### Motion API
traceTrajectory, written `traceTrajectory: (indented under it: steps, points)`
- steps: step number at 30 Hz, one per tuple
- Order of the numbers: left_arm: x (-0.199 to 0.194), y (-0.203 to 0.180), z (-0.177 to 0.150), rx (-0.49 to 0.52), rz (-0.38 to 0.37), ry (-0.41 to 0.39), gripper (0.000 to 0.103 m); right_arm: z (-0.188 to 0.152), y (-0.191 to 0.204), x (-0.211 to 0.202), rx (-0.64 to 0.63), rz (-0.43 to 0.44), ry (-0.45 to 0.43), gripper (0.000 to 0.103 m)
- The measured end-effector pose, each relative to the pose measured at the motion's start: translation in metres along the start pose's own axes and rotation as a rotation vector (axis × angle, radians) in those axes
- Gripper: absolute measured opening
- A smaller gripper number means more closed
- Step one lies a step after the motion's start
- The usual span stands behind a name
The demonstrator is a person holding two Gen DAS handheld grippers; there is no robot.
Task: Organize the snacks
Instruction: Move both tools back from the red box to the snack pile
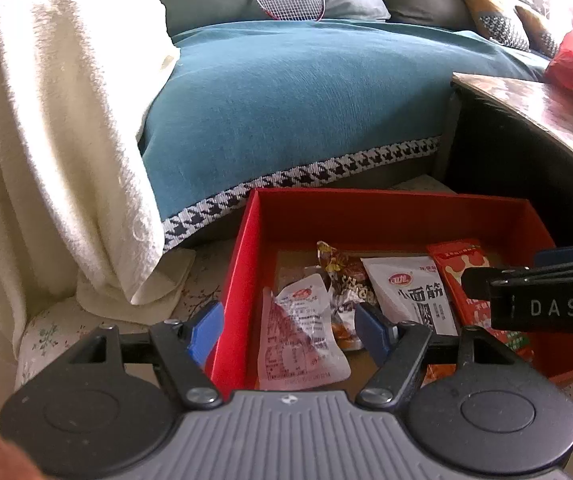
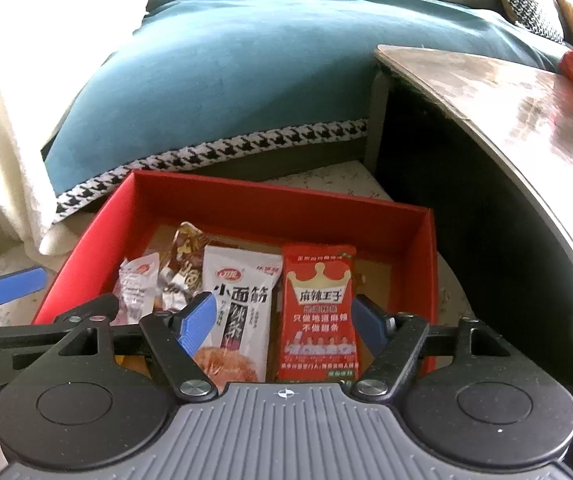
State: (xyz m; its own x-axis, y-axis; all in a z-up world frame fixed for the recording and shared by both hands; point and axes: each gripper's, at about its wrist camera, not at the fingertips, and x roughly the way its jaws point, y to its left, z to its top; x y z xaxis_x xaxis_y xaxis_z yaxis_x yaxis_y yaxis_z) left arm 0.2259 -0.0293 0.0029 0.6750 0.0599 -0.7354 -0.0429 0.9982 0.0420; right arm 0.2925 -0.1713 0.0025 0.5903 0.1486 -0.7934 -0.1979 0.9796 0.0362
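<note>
Four light, crinkly snack packets (image 2: 318, 312) lie flat inside the red box (image 2: 270, 204) on the floor, best pinched by a sealed edge; left hand-held gripper (image 1: 286, 326) and right hand-held gripper (image 2: 286, 322) hover spread, empty.

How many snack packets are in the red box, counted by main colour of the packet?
Red packet: 1
White packet with black characters: 1
Clear packet with red print: 1
Brown and gold packet: 1
Total: 4, all in the red box
</note>
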Motion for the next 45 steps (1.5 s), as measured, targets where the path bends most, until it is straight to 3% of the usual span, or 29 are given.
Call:
traceTrajectory:
  steps: [27,45]
  points:
    - [-0.045,0.025,-0.045,-0.027,-0.014,0.028,0.066,-0.05,0.025,-0.034,-0.014,0.049,0.052,0.085]
    - [-0.051,0.04,-0.089,-0.084,-0.026,0.163,0.066,-0.07,0.028,-0.05,-0.02,0.086,0.066,0.086]
